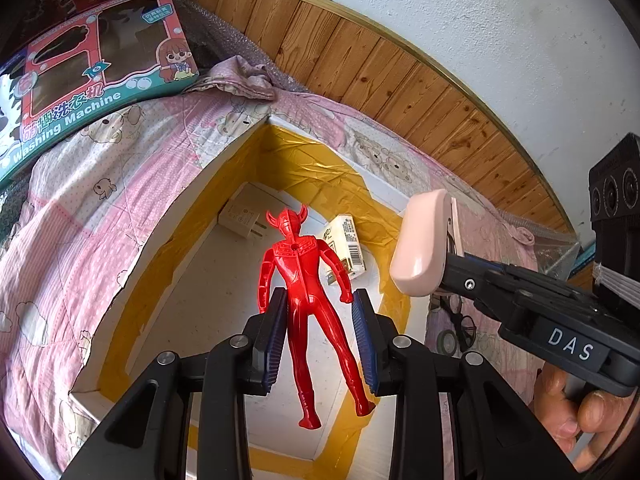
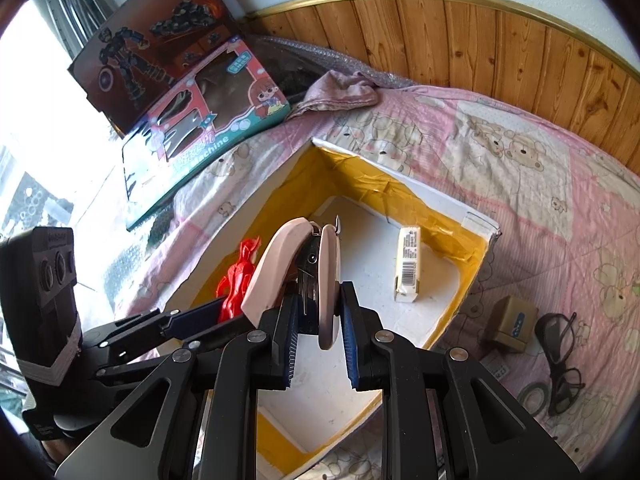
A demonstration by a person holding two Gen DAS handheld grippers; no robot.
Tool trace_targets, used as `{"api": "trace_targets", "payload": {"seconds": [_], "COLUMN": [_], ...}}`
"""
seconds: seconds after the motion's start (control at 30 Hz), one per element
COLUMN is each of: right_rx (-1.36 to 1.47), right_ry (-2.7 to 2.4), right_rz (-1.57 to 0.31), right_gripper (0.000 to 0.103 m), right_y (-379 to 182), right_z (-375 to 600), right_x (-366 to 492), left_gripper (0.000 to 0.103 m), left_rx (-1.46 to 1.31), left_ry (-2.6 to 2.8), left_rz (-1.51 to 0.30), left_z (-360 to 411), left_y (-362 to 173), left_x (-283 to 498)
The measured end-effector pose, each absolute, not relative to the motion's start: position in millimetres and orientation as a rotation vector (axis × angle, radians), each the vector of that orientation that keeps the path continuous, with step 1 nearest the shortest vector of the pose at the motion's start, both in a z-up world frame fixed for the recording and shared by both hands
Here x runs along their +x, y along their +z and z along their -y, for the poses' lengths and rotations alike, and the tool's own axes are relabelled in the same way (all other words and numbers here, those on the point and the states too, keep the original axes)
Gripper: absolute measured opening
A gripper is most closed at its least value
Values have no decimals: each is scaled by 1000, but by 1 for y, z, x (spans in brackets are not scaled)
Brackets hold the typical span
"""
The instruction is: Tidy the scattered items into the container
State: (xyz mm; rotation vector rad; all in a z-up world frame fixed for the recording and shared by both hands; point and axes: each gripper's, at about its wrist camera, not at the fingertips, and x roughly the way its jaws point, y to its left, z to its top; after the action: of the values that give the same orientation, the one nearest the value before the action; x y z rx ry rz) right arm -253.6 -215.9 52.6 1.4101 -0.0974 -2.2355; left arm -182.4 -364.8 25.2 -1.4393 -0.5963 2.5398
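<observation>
left gripper clamps red figure lengthwise, head fwd over box; right gripper grips pink clip.

Red figure mostly hidden behind the pink clip in the right wrist view. Print on the small yellow carton too small to read. Washing-machine toy box cut off at the left edge. Glasses largely hidden behind the right claw.

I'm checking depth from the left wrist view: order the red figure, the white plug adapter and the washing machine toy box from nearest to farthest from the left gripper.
1. Red figure, between the left gripper's fingers.
2. White plug adapter, on the container's floor, ahead-left.
3. Washing machine toy box, on the quilt, far left.
</observation>
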Motion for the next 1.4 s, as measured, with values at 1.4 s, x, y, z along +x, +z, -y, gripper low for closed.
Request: {"api": "trace_targets", "payload": {"seconds": [1.4], "right_rx": [1498], "right_ry": [-2131], "right_rz": [-250], "right_gripper": [30], "right_y": [1], "right_z": [243], "right_x": [-314], "left_gripper": [61], "left_rx": [-1586], "left_ry": [2541], "left_rz": [673], "left_z": [369], "left_y": [-12], "left_x": [-199]}}
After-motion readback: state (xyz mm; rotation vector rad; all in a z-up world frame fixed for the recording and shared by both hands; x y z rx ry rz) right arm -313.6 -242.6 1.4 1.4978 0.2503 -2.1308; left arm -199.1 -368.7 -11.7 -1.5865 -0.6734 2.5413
